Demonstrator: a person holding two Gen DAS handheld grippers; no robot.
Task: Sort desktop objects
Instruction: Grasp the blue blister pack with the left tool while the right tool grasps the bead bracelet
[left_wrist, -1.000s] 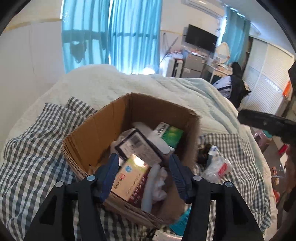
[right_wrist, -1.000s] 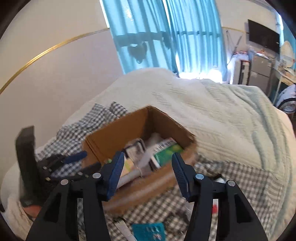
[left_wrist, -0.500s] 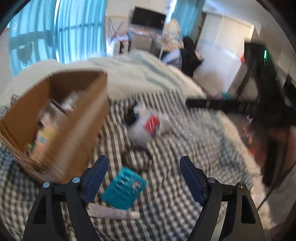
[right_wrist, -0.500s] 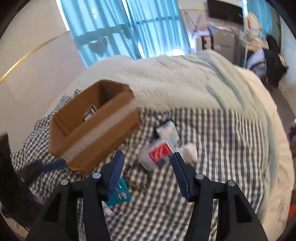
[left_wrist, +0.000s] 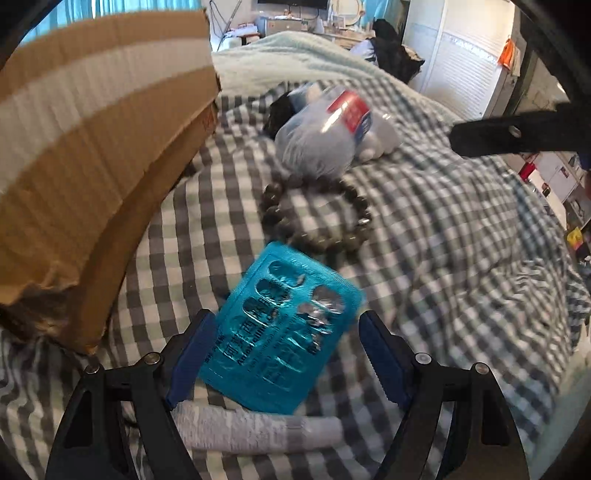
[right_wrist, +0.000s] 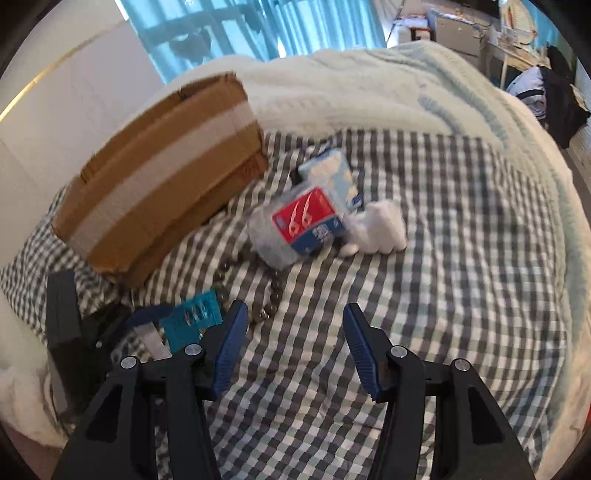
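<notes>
My left gripper (left_wrist: 286, 354) is open, low over the checked cloth, its fingers on either side of a teal blister pack (left_wrist: 282, 328). A white tube (left_wrist: 255, 430) lies under the pack's near edge. A bead bracelet (left_wrist: 317, 214) lies beyond it, then a clear bag with a red and blue label (left_wrist: 328, 129). The cardboard box (left_wrist: 92, 129) stands close on the left. My right gripper (right_wrist: 293, 347) is open and empty above the cloth. In its view the box (right_wrist: 162, 184), bag (right_wrist: 303, 225), bracelet (right_wrist: 273, 291) and blister pack (right_wrist: 194, 317) lie ahead and left.
A pale blue packet (right_wrist: 330, 175) and a white wad (right_wrist: 384, 227) lie beside the bag. A white knitted blanket (right_wrist: 351, 88) covers the bed behind. The left tool's black body (right_wrist: 74, 332) shows at the right view's left. Room furniture stands far behind.
Both grippers swung from over the open box to the items on the cloth. The left gripper dropped low and closed in on the teal blister pack. Both stay open.
</notes>
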